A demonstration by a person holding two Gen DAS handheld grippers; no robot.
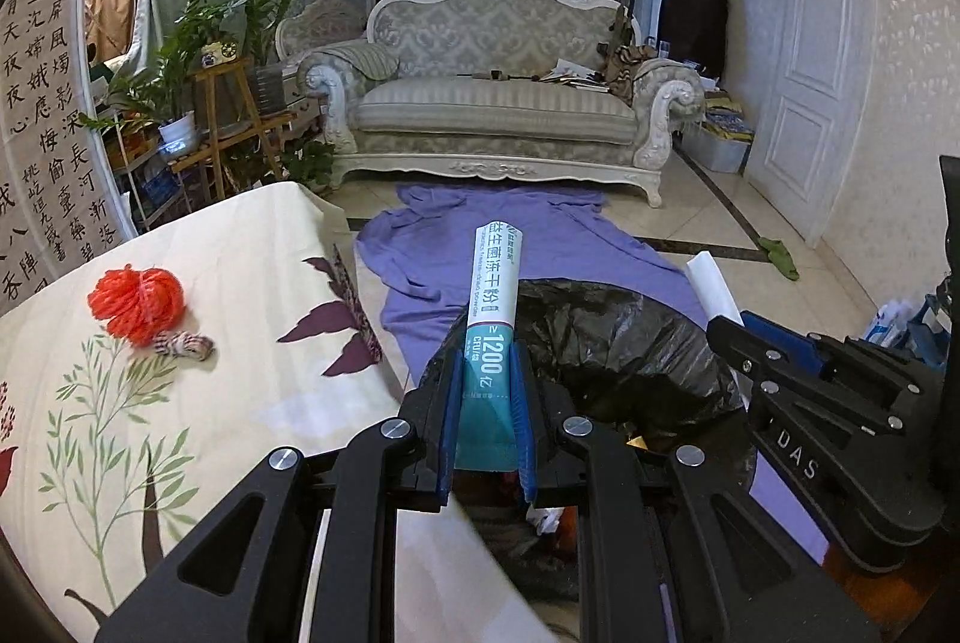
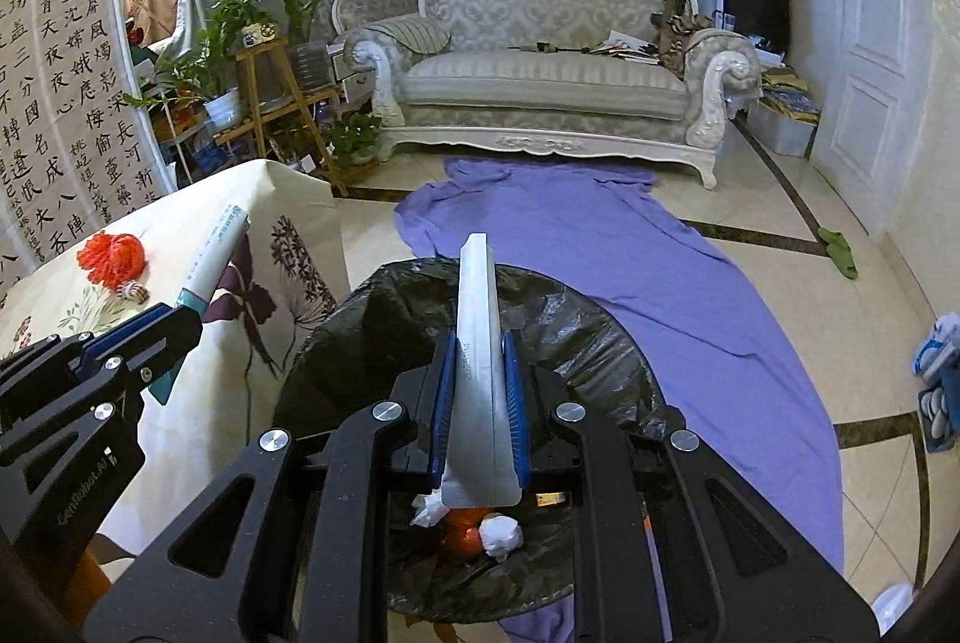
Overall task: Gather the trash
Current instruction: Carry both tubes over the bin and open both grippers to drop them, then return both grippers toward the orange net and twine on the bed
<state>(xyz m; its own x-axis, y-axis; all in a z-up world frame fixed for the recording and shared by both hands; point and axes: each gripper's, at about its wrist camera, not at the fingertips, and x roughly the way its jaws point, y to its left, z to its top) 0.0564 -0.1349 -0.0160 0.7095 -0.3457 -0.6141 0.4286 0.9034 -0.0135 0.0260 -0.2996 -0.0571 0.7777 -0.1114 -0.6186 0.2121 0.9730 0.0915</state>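
The left gripper [image 1: 487, 403] is closed on a teal-and-white sachet [image 1: 493, 307] whose long axis points toward 12 o'clock, over the black trash bag [image 1: 624, 337]. The right gripper [image 2: 477, 391] clamps a plain white sachet [image 2: 477, 337], also pointing to 12 o'clock above the bag; its print is unreadable. Crumpled scraps [image 2: 501, 535] lie partly hidden inside. Red twine [image 1: 137, 304] sits on the floral tablecloth [image 1: 252, 391] at 9 o'clock.

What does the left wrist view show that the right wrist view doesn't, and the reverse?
Only the left wrist view: the printed teal face of the sachet clamped in the left gripper.

Only the right wrist view: the trash in the bin, crumpled white paper and something orange, under the right gripper, which grips a plain silver sachet.

Both: each other's gripper, the black bin bag, the red twine on the floral cloth, the purple sheet and the sofa.
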